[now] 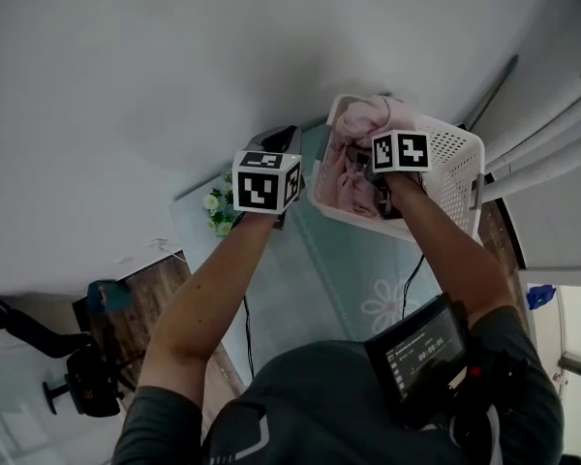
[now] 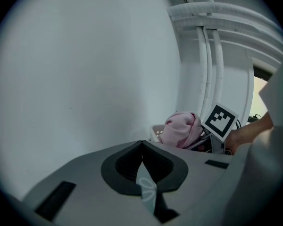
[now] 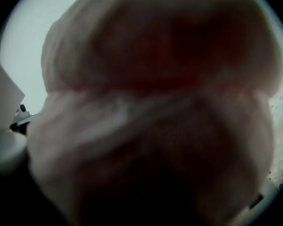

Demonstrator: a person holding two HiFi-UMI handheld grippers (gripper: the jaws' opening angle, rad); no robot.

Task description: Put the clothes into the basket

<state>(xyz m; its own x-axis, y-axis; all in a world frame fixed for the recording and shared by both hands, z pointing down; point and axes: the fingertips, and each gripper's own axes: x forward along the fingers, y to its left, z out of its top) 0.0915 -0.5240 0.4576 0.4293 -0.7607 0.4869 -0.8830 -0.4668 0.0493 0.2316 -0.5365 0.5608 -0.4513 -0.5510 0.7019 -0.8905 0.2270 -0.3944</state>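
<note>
Item: right gripper (image 1: 376,177), down inside the white basket (image 1: 455,158), marker cube uppermost. Its own camera is smothered by pink clothes (image 3: 151,102) pressed against the lens, so I cannot tell whether the jaws are spread or pinching cloth. Around it: more pink fabric heaped just beyond the gripper against the basket's far rim, and more below it inside the basket. Item: left gripper (image 2: 141,147), off to the right gripper's left and outside the basket, jaws pressed together on nothing, with only a sliver of floor mat (image 1: 353,260) showing at the seam. It points toward the plain wall (image 2: 85,79) and has no cloth near it. Beyond both: white pipes (image 1: 552,134) past the basket's far side, and a small bunch of flowers (image 1: 215,211) below the left gripper. Step in hand, as I judge it: depositing, with the garment at or over the rim. Next move calls for the right jaws to be open and clear of the fabric, then a straight lift out so nothing trails over the rim. The left stays idle unless cloth hangs over the edge.
</note>
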